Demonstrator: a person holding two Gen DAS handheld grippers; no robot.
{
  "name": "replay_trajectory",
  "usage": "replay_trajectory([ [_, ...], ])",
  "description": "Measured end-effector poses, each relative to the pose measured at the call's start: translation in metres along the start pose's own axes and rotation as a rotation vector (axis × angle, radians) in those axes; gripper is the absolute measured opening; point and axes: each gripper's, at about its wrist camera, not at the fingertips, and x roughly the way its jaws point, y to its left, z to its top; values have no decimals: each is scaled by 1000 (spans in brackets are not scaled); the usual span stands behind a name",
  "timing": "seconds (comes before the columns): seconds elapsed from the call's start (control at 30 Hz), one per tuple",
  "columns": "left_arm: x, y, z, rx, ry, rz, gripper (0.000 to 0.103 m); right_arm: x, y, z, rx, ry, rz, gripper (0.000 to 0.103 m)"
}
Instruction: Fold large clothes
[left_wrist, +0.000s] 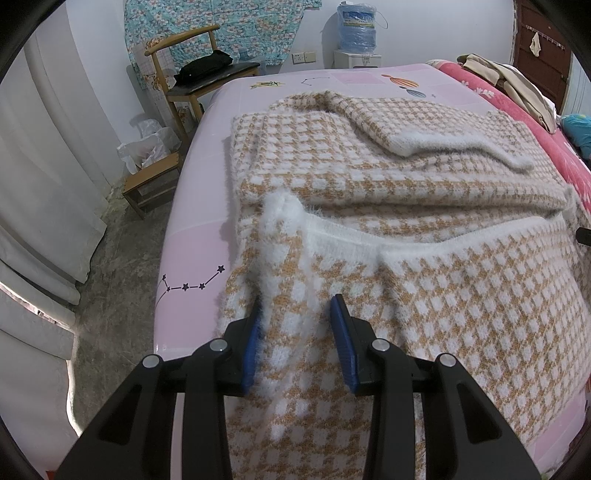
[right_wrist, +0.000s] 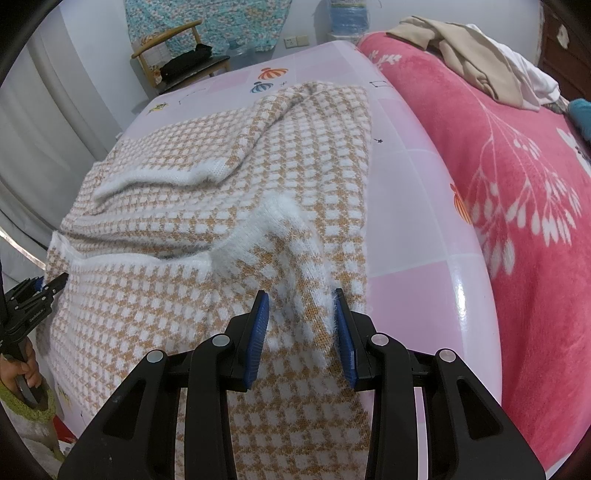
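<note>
left tongs (left_wrist: 297, 314) parted, right tongs (right_wrist: 301, 308) parted, both angled forward and down

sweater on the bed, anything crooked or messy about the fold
Yes. The sweater is folded unevenly: one sleeve lies slanted and rumpled across the top, and the white hem puckers into a raised tuft near the left tongs. No damage visible.
</note>
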Motion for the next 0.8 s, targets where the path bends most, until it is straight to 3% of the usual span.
replay_trajectory([
  [0.6, 0, 0, 0, -1, 1, 1, 35, 4, -6, 9, 4, -9, 25, 33],
  [0.8, 0, -1, 0, -1, 1, 1, 35, 2, -3, 9, -20, -19, 10, 26],
])
